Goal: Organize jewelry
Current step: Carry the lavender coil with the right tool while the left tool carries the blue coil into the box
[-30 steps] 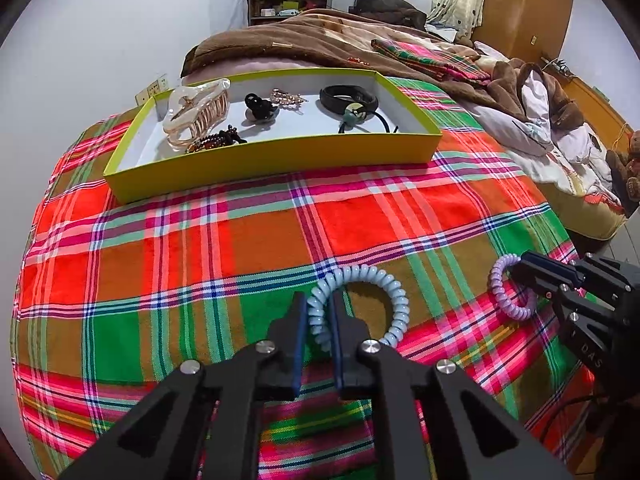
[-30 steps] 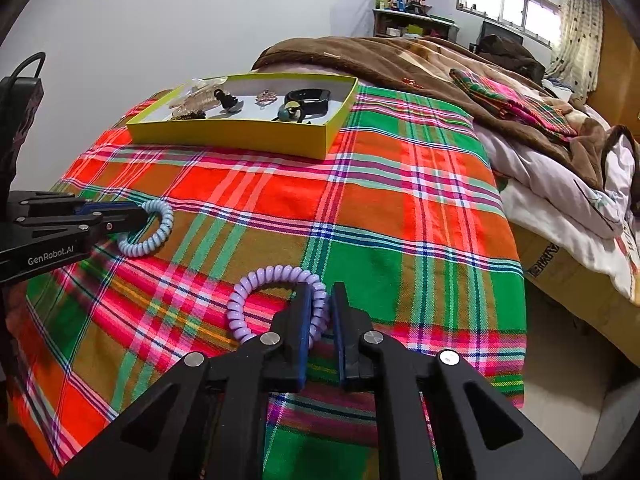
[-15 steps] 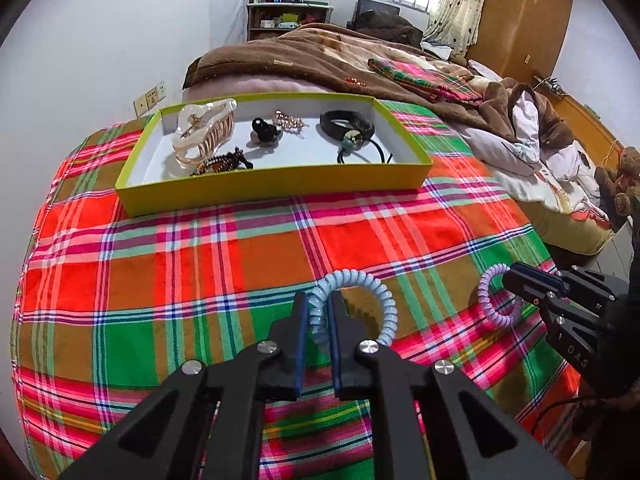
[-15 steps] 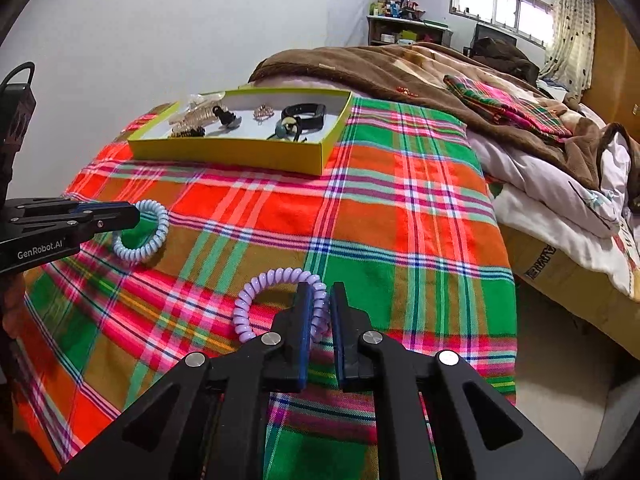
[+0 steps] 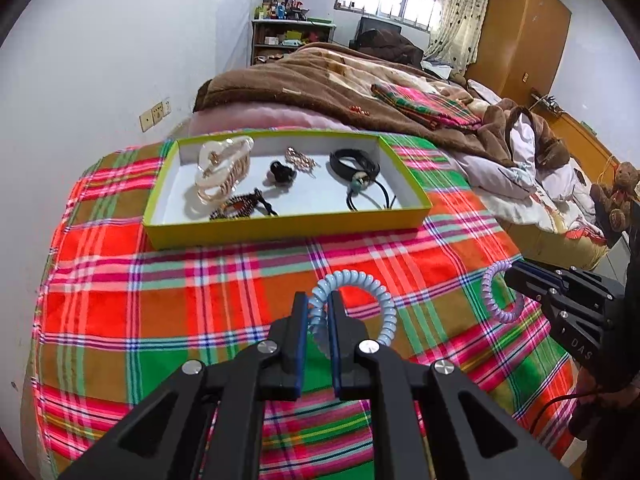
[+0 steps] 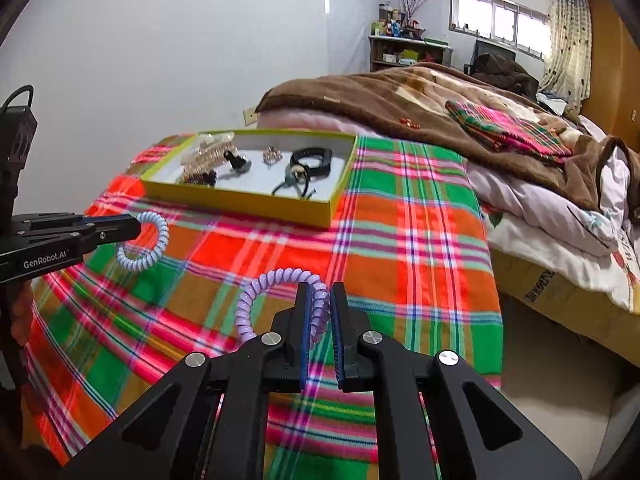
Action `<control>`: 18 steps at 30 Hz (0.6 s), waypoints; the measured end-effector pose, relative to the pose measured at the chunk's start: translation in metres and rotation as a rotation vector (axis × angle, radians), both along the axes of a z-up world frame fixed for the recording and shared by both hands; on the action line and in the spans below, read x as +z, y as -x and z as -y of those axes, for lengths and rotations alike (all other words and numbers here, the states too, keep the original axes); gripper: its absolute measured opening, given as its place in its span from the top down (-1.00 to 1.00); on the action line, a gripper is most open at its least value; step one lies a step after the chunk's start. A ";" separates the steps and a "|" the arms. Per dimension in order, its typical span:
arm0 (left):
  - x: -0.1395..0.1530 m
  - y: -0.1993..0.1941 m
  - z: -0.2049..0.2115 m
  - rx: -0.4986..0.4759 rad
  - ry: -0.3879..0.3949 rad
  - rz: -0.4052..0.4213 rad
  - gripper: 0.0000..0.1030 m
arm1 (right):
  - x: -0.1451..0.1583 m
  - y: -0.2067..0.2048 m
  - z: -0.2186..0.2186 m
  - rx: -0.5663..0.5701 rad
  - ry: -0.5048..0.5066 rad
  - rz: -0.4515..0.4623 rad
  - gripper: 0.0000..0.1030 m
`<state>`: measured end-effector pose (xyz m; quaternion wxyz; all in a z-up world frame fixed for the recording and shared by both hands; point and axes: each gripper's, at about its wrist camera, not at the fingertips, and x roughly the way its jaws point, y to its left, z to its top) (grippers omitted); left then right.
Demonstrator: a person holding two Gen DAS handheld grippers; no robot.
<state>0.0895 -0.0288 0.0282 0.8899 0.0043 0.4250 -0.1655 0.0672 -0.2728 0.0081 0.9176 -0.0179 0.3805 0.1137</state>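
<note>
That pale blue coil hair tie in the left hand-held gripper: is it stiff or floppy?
Probably springy, not limp: the blue coil hair tie keeps its round loop though the left hand-held gripper pinches only one side. Likely light, and its ribbed coils should resist slipping.

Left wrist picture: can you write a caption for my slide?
Left tool pinches a blue coil hair tie above the plaid blanket, facing the yellow tray of hair accessories.

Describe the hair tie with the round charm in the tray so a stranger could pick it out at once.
On the plaid blanket sits a yellow-green tray with a white floor. Toward its right end, just in front of the wide black band, lies the thin black hair tie. It alone carries a round teal and cream charm, and its loop is a thin cord, unlike the thick band beside it.
</note>
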 end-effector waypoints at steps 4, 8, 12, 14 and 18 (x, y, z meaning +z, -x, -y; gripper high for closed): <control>0.009 -0.006 -0.006 0.008 0.001 0.016 0.80 | 0.009 -0.007 -0.004 0.006 -0.007 0.020 0.82; 0.018 -0.014 -0.015 0.023 0.017 0.032 0.80 | 0.019 -0.021 -0.007 0.013 -0.019 0.033 0.82; 0.026 -0.026 -0.023 0.044 0.028 0.045 0.80 | 0.031 -0.037 -0.013 0.019 -0.032 0.054 0.82; 0.029 -0.032 -0.025 0.048 0.030 0.047 0.80 | 0.037 -0.049 -0.017 0.024 -0.046 0.060 0.82; 0.032 -0.043 -0.026 0.046 0.032 0.053 0.80 | 0.044 -0.075 -0.026 0.033 -0.051 0.067 0.82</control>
